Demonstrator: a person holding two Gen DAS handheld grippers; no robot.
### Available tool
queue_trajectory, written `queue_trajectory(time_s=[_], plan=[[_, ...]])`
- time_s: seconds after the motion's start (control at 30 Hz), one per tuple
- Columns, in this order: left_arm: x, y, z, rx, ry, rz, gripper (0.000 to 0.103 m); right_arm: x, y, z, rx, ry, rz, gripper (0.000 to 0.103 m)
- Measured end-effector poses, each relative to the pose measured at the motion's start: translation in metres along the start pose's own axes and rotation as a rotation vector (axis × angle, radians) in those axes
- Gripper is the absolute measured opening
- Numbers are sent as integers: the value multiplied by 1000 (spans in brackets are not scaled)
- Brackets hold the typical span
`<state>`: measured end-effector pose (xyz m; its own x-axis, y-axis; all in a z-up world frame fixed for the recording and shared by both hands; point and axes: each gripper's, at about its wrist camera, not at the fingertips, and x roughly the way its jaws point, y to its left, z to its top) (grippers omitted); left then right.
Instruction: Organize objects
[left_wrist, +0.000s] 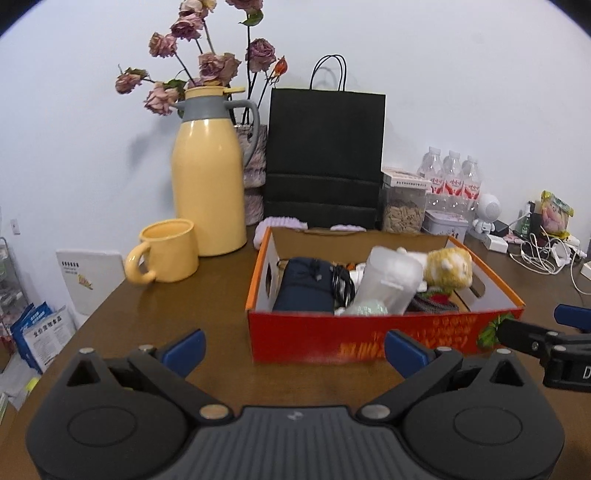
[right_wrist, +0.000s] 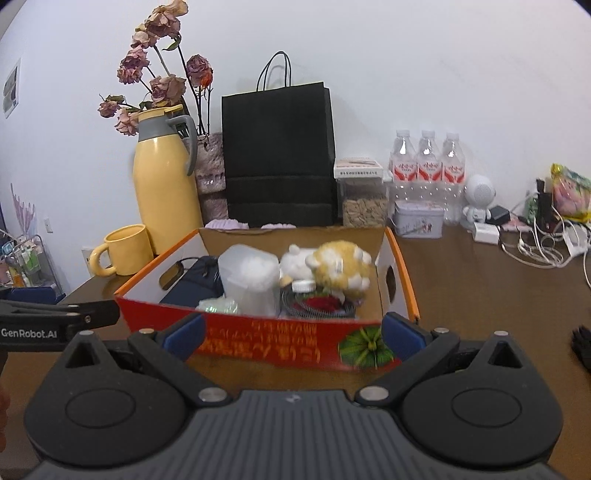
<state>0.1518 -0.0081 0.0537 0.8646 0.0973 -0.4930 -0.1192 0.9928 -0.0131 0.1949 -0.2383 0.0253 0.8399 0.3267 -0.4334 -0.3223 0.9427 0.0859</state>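
Note:
A red-and-orange cardboard box (left_wrist: 369, 338) (right_wrist: 266, 341) sits on the brown table, filled with a navy pouch (left_wrist: 304, 291) (right_wrist: 192, 286), a translucent plastic container (left_wrist: 391, 282) (right_wrist: 249, 282), a yellow-white plush toy (left_wrist: 448, 269) (right_wrist: 340, 267) and black cables (left_wrist: 341, 284). My left gripper (left_wrist: 295, 349) is open just in front of the box's left half, holding nothing. Close to the box's front wall, my right gripper (right_wrist: 291, 338) is also open and empty. Each gripper shows at the edge of the other's view.
Behind the box stand a yellow thermos jug (left_wrist: 207, 184) (right_wrist: 166, 184), a yellow mug (left_wrist: 166, 251) (right_wrist: 123, 254), dried roses, a black paper bag (left_wrist: 325, 158) (right_wrist: 279, 155), a seed jar, a tin, water bottles (left_wrist: 450, 177) and tangled chargers (right_wrist: 535, 247) at right. The table edge drops off at left.

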Motion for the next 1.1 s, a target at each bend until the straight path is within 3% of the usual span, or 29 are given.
queue_trajectory(time_s=[0.33, 1.1], plan=[[-16, 0, -23, 0, 45, -6, 103, -22, 5, -19, -12, 28, -21, 103], [-18, 1, -23, -5, 49, -1, 103, -21, 10, -20, -17, 40, -23, 103]])
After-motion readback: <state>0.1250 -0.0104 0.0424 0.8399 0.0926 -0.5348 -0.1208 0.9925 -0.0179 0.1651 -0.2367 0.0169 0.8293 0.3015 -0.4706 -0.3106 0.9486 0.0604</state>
